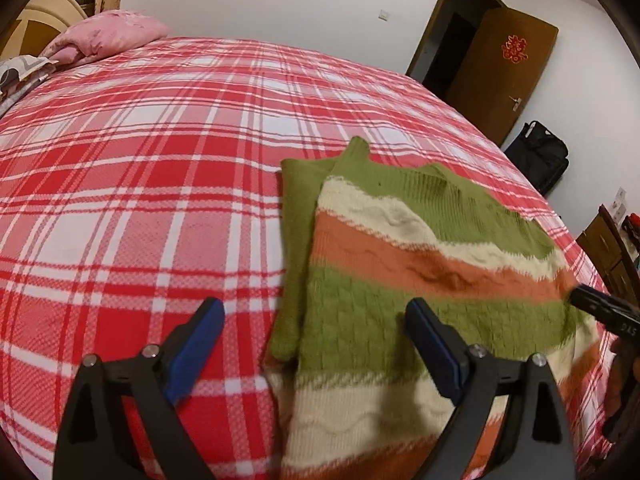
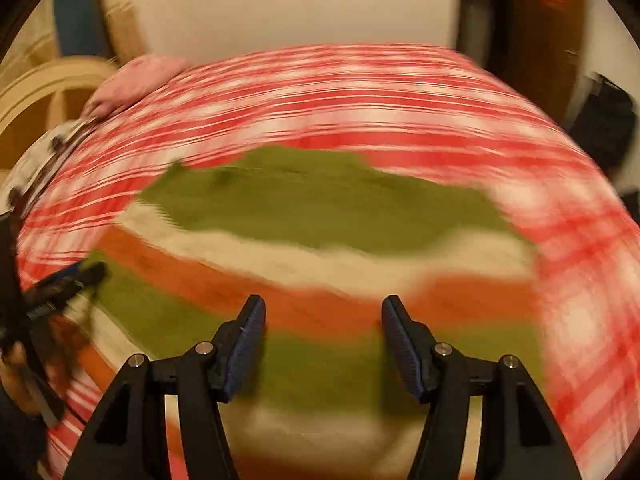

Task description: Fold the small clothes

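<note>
A knitted sweater (image 1: 400, 260) with green, cream and orange stripes lies flat on the red plaid bed (image 1: 140, 180), one green sleeve (image 1: 296, 220) folded along its left side. My left gripper (image 1: 316, 308) hangs over the sweater's near left edge, jaws wide open with nothing between the blue pads. In the blurred right wrist view the sweater (image 2: 320, 208) fills the middle, and my right gripper (image 2: 324, 304) is open above its orange and green stripes, holding nothing. The right gripper (image 1: 600, 304) shows at the sweater's right edge; the left gripper (image 2: 68, 280) shows at far left, held by a hand.
A pink pillow (image 1: 112, 36) and a patterned one lie at the head of the bed by a wooden headboard (image 1: 48, 12). Past the far right corner of the bed are an open brown door (image 1: 500, 68) and a black bag (image 1: 540, 156). Wooden furniture (image 1: 608, 248) stands at right.
</note>
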